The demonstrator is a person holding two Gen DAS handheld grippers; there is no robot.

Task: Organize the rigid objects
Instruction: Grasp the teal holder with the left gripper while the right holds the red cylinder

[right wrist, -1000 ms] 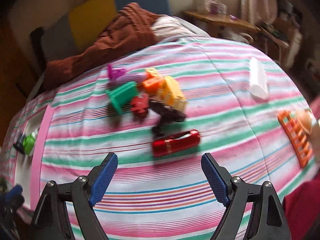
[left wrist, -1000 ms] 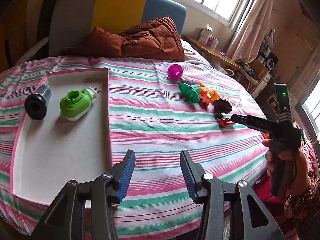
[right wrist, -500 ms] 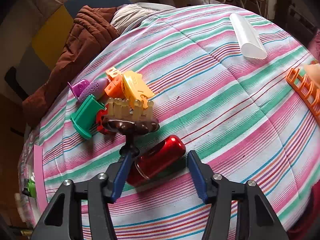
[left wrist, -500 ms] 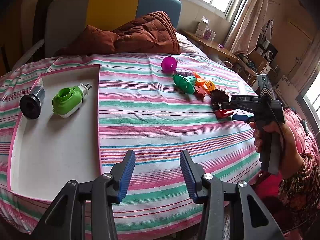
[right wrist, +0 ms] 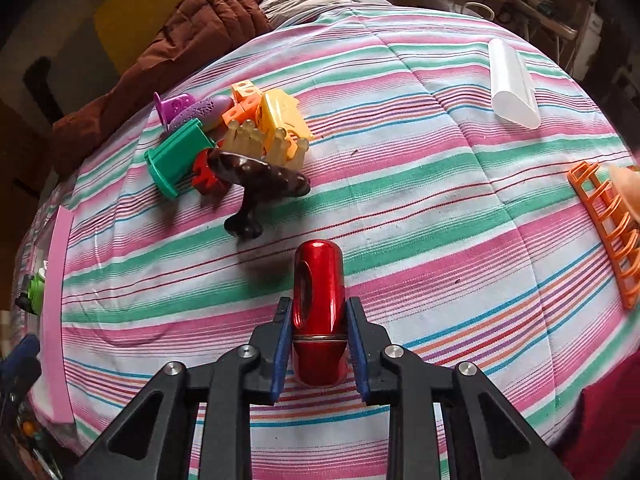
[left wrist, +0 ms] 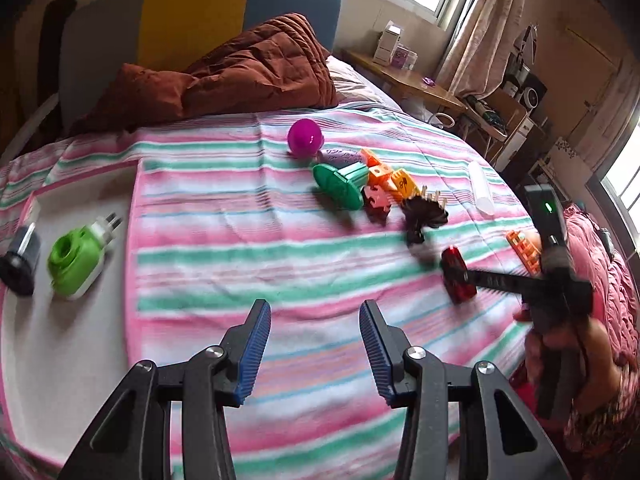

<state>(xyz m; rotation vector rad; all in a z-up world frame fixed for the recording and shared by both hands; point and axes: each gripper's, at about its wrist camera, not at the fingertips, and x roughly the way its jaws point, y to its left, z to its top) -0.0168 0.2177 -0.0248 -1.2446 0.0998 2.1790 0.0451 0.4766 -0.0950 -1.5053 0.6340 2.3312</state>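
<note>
My right gripper point(right wrist: 318, 320) is shut on a shiny red capsule-shaped object point(right wrist: 318, 292), held just above the striped bedspread; it also shows in the left wrist view point(left wrist: 458, 276). A heap of toys lies beyond it: a green cup point(right wrist: 180, 156), a dark brown brush point(right wrist: 260, 176), a yellow piece point(right wrist: 282, 116) and a purple piece point(right wrist: 192, 110). My left gripper point(left wrist: 314, 348) is open and empty above the bed's near edge. A white tray point(left wrist: 72, 340) at the left holds a green plug-in device point(left wrist: 76, 260) and a black cylinder point(left wrist: 20, 264).
A magenta ball point(left wrist: 305, 137) lies behind the heap. A white plastic tube point(right wrist: 512, 84) lies far right, an orange rack point(right wrist: 608, 224) at the right edge. A brown quilt point(left wrist: 240, 76) is piled at the headboard. A desk point(left wrist: 416, 80) stands beyond the bed.
My right gripper has closed on the red capsule, turned it lengthwise between the fingers and drawn it back from the heap. The left gripper stayed open and shifted slightly.
</note>
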